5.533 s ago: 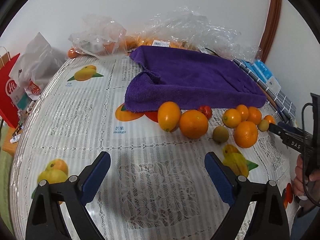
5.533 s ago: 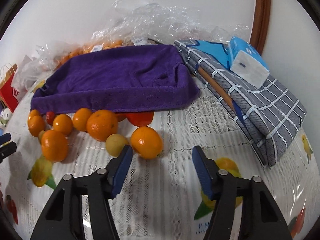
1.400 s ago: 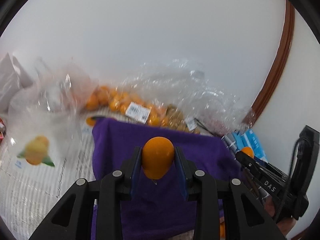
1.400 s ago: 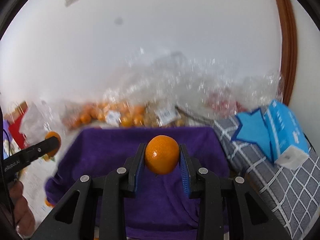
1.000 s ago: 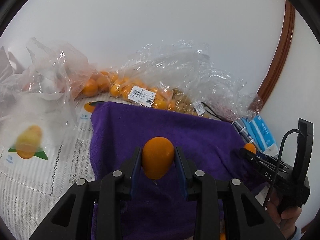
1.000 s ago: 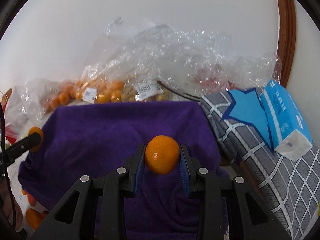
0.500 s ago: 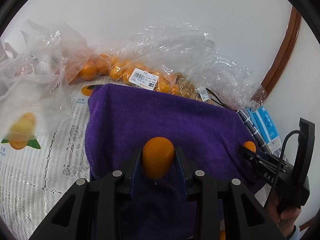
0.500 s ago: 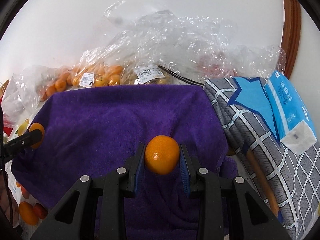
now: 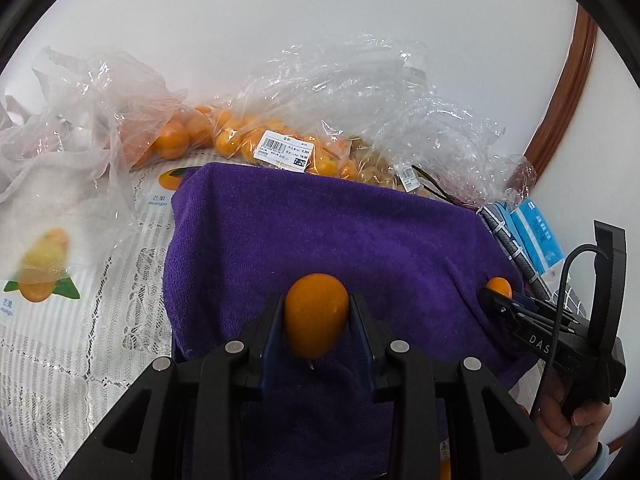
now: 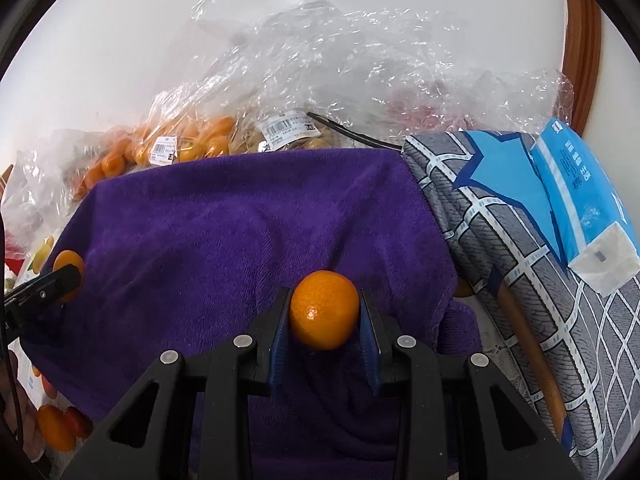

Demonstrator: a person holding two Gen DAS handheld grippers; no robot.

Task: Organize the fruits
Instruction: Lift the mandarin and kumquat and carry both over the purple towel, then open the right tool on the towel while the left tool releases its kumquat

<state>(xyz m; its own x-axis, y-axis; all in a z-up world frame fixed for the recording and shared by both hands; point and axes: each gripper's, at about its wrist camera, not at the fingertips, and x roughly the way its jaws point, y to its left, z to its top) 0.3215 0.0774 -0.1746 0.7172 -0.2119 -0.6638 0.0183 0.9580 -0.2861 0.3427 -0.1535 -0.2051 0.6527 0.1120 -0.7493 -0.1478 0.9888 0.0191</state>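
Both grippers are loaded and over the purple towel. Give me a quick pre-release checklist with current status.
1. Left gripper clamped on the oval orange fruit: ok.
2. Right gripper clamped on the round orange: ok.
3. Both fruits over the purple towel: ok.
4. Towel patch ahead of each fruit free of other fruit: ok.
5. Grippers apart, no contact between them: ok.
6. Height of fruits above the towel: cannot tell.
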